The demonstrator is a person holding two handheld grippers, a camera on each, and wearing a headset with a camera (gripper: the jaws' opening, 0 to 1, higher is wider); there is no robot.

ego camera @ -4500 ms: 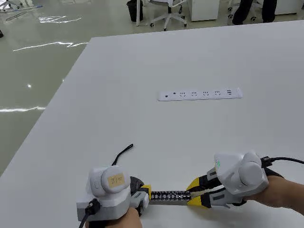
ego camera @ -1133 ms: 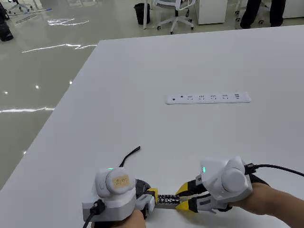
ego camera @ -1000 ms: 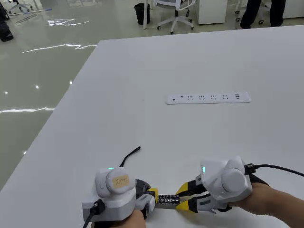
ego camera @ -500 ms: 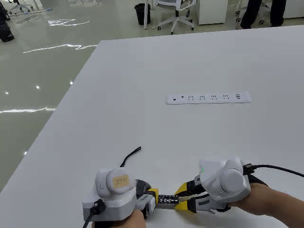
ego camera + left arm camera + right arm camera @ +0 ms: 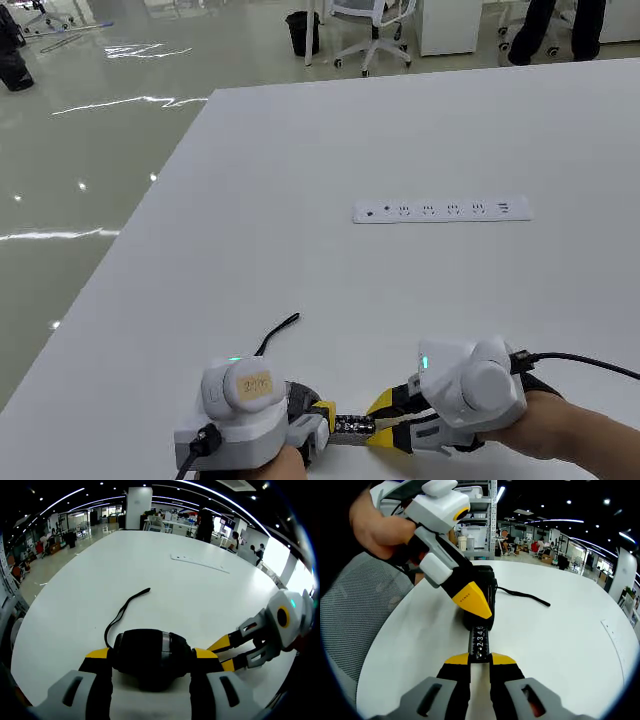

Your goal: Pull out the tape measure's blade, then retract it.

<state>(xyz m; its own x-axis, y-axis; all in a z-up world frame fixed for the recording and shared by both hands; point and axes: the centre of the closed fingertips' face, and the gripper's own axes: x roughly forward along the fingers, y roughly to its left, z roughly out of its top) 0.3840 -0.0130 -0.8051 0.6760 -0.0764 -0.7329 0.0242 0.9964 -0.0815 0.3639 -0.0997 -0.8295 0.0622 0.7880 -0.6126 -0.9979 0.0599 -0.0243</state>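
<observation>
The tape measure (image 5: 486, 580) is a compact black body with rounded edges, and a thin black strap (image 5: 278, 330) is attached to it. A short piece of blade (image 5: 480, 641) is drawn out – it is dark, with the white numerals 2, 3, 4 and 5 readable in the right gripper view.

In the head view the tape measure is found at 6 o'clock, near the front edge of the white table (image 5: 300, 200). It is clamped between the yellow-tipped jaws of the left gripper (image 5: 150, 657), one jaw pressed on each side of the body. The blade comes out toward 3 o'clock, and its free end is pinched by the right gripper (image 5: 480, 659), whose two jaws are closed together on it. The two grippers are near each other, joined by the short blade – the blade is seen just above the table surface.

The strap is laid loose on the table and runs from the body toward 12 o'clock. A white power strip (image 5: 441, 210) is placed toward 1 o'clock, well apart from the grippers. Beyond the far table edge, an office chair (image 5: 365, 25) and a dark bin (image 5: 300, 30) are seen on the glossy floor. Between the grippers nothing is lying in the line of the blade.
</observation>
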